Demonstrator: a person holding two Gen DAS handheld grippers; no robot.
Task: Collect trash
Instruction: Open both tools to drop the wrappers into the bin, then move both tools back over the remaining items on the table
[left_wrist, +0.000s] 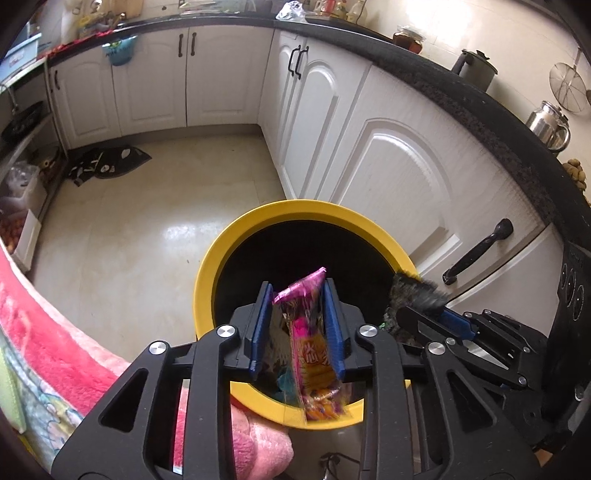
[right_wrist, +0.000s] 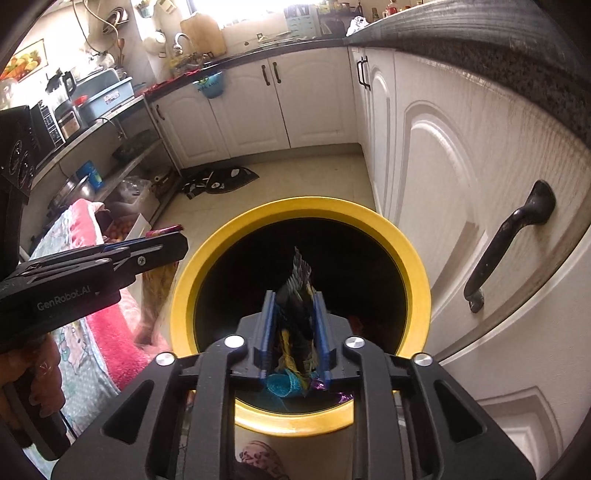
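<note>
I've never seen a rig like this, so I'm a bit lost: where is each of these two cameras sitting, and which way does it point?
Left wrist: sits on the left gripper, looking down along its jaws at the pink wrapper over the yellow bin; the right gripper shows alongside.
Right wrist: sits on the right gripper, looking down at its dark wrapper over the bin; the left gripper shows.
Shared: bin, white cabinets, floor mat.
</note>
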